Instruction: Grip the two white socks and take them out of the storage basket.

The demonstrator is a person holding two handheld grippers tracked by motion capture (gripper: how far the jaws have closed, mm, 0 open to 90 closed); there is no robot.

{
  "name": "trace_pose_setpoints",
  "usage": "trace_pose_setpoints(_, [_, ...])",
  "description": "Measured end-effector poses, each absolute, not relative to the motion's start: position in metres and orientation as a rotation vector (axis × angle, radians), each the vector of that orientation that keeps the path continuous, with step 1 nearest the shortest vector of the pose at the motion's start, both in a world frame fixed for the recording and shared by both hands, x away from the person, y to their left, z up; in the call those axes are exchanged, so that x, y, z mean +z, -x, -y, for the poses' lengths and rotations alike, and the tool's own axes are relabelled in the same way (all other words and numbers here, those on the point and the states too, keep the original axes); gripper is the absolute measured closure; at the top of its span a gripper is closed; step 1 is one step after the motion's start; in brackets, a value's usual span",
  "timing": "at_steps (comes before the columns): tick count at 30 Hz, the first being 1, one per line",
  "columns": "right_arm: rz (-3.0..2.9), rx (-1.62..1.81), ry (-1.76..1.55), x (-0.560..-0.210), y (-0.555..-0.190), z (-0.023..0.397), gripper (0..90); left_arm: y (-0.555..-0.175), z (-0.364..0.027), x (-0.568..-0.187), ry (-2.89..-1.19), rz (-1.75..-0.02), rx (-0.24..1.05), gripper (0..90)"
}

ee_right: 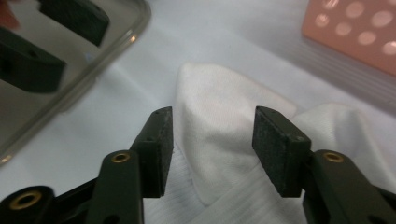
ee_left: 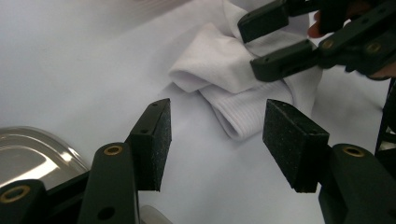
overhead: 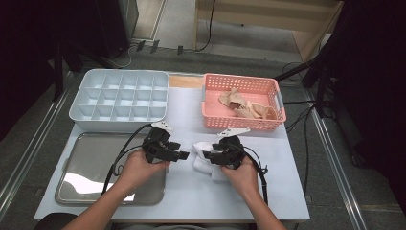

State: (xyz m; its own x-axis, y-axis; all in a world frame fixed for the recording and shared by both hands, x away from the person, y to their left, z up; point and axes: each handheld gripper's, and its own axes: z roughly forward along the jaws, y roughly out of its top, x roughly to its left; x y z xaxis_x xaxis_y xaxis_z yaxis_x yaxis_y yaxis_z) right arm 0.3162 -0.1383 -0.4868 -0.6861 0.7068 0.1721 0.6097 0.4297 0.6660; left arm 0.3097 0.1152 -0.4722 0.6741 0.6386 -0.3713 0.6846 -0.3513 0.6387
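A white sock (overhead: pixel 203 160) lies crumpled on the pale table cover (overhead: pixel 268 191), near the middle of the table, just right of the steel tray (overhead: pixel 76 163) and in front of the pink basket (overhead: pixel 242 120); it is folded over on itself, so no clear heel or toe can be made out; in the left gripper view its ribbed band (ee_left: pixel 243 114) runs slantwise, its rounded end toward that camera, with a second folded lobe (ee_left: pixel 212 63) lying across it, and the long axis of the bundle runs roughly from that near end up and away toward the right gripper (ee_left: pixel 271 44); in the high view the sock reads as a small white heap whose far side is hidden under the right gripper (overhead: pixel 207 155) and the hand behind it; the left gripper (overhead: pixel 183 155) hovers just left of the sock, its jaws spread wide with nothing between them; the right gripper (ee_right: pixel 212 149) is released too, its jaws standing apart on either side of a raised fold of the sock (ee_right: pixel 219 140), the pads clear of the cloth; the basket holds beige cloth items (overhead: pixel 246 108), too bunched to tell apart; the grey compartment box (overhead: pixel 119 98) sits behind the tray; the right gripper view is blurred toward its edges.
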Motion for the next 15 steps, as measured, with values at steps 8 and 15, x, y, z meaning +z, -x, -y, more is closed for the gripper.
trace_pose_setpoints(8, [-2.556, 0.989, -1.209, -0.509, -0.325, 0.126, 45.9, -0.31, -0.12, -0.473, -2.068, -1.031, -0.07, 43.2])
trace_pose_setpoints(15, [-2.529, 0.99, -1.198, -0.511, -0.324, 0.124, 74.1, -0.309, -0.122, -0.474, -2.059, -1.044, -0.07, 43.2])
